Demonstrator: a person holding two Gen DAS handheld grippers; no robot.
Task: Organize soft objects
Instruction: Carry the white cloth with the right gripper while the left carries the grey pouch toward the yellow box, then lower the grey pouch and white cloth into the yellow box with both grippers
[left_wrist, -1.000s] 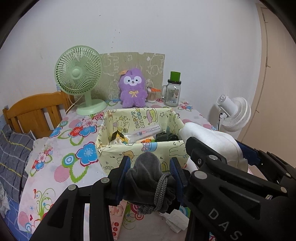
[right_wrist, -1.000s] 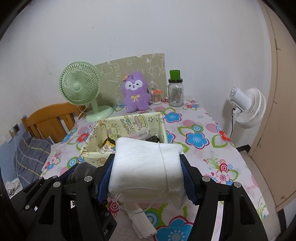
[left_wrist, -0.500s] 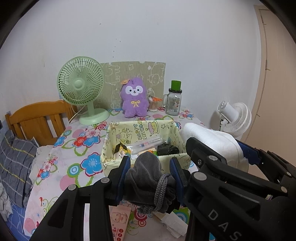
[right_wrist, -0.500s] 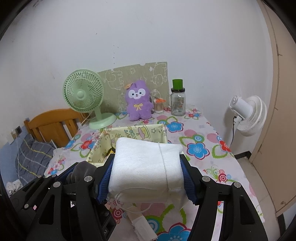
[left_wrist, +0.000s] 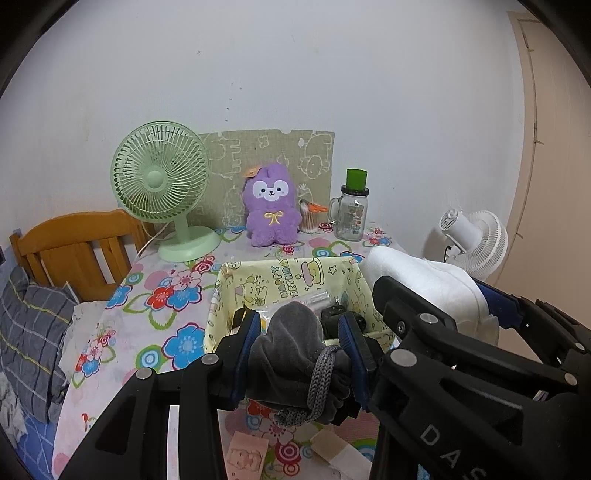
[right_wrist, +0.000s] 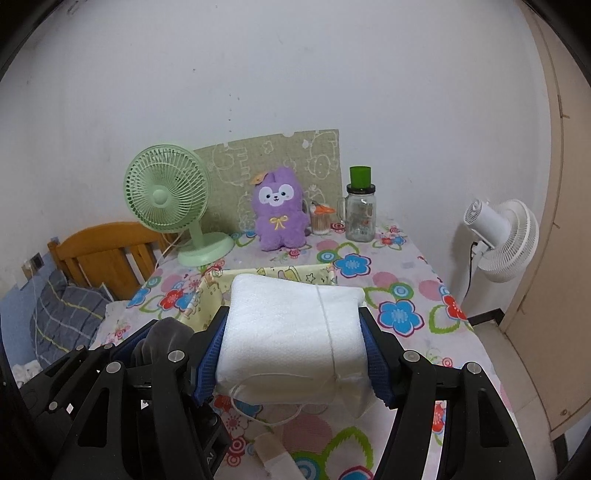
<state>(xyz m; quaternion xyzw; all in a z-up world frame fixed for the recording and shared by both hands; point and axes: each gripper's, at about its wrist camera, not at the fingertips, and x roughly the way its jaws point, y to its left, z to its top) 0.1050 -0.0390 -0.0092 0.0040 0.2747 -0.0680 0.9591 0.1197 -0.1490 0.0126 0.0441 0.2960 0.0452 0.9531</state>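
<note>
My left gripper is shut on a grey drawstring pouch and holds it above the table, in front of the yellow cartoon-print fabric box. My right gripper is shut on a white folded towel bundle tied with string, held to the right of the left gripper; the bundle also shows in the left wrist view. The box holds a clear packet and dark items. A purple plush toy sits at the back of the table.
A green desk fan stands back left, a glass jar with green lid back right. A white floor fan stands beyond the table's right edge. A wooden chair is at left. Small paper packets lie near the front edge.
Both grippers have risen and drawn back from the box with their loads still held. The box and the back of the table now sit lower in both views.
</note>
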